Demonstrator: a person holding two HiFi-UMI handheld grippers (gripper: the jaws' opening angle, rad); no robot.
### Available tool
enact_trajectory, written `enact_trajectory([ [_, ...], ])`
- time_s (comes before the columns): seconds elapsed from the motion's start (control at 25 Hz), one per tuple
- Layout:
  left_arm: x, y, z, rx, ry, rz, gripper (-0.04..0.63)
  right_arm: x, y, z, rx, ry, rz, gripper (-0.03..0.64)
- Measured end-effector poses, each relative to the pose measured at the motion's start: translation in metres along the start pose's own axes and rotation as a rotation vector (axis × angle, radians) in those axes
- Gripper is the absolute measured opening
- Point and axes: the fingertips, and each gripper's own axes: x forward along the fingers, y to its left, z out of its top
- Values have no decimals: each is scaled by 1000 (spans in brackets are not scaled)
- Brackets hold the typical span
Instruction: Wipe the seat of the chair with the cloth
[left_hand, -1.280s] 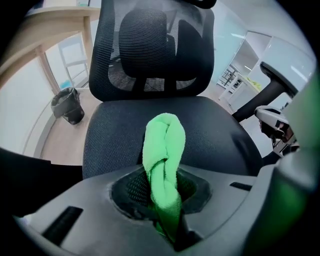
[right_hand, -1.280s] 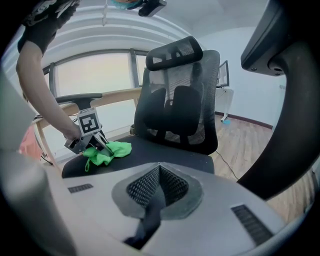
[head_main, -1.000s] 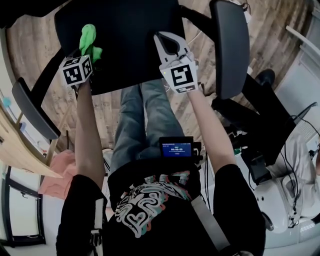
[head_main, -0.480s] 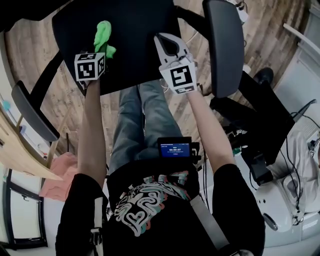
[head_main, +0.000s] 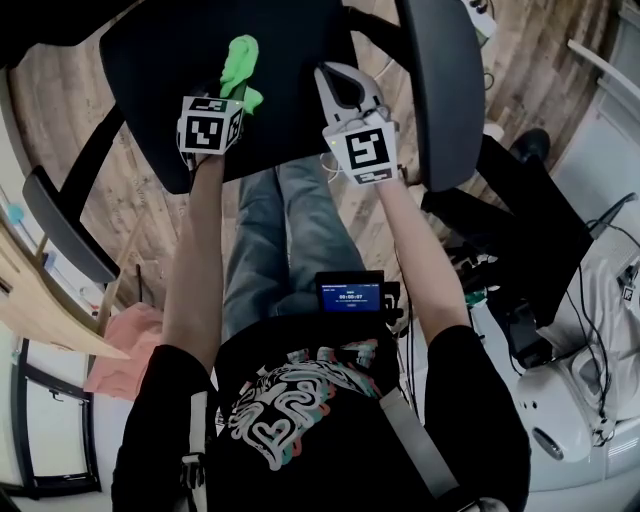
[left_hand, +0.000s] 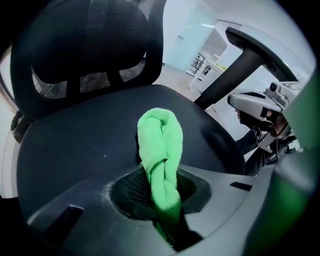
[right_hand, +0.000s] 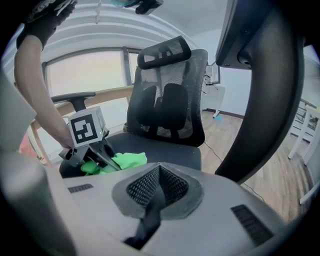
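The black mesh chair seat (head_main: 170, 50) fills the top of the head view. My left gripper (head_main: 236, 90) is shut on a bright green cloth (head_main: 240, 62), which rests on the seat near its middle. In the left gripper view the twisted cloth (left_hand: 159, 150) runs out from between the jaws onto the seat (left_hand: 70, 145). My right gripper (head_main: 328, 72) hovers over the seat's right part, jaws shut with nothing between them. The right gripper view shows the left gripper (right_hand: 95, 152) and the cloth (right_hand: 126, 160) lying on the seat (right_hand: 165, 157).
The backrest (right_hand: 167, 102) rises behind the seat. A right armrest (head_main: 440, 90) stands close beside my right gripper, and a left armrest (head_main: 62, 225) sits at the left. The person's legs (head_main: 285, 240) are in front of the seat, on wooden floor (head_main: 530, 70).
My left gripper has slid the green cloth to the right across the seat, from its left part toward the middle. The right gripper has stayed almost where it was.
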Motion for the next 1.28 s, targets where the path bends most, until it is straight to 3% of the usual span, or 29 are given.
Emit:
enact_trajectory([
  [0.4, 22, -62, 16, 109, 29, -109, 72, -12, -3, -11, 14, 42, -6, 0],
  [0.64, 29, -96, 20, 237, 48, -160, 72, -17, -7, -15, 2, 36, -27, 0],
  [0.92, 30, -100, 19, 244, 51, -185, 72, -18, 9, -22, -29, 89, 24, 0],
  [1.12, 29, -98, 20, 227, 49, -186, 72, -11, 9, -18, -25, 35, 17, 0],
  [1.28, 27, -97, 20, 214, 47, -192, 72, -11, 5, -15, -28, 85, 19, 0],
])
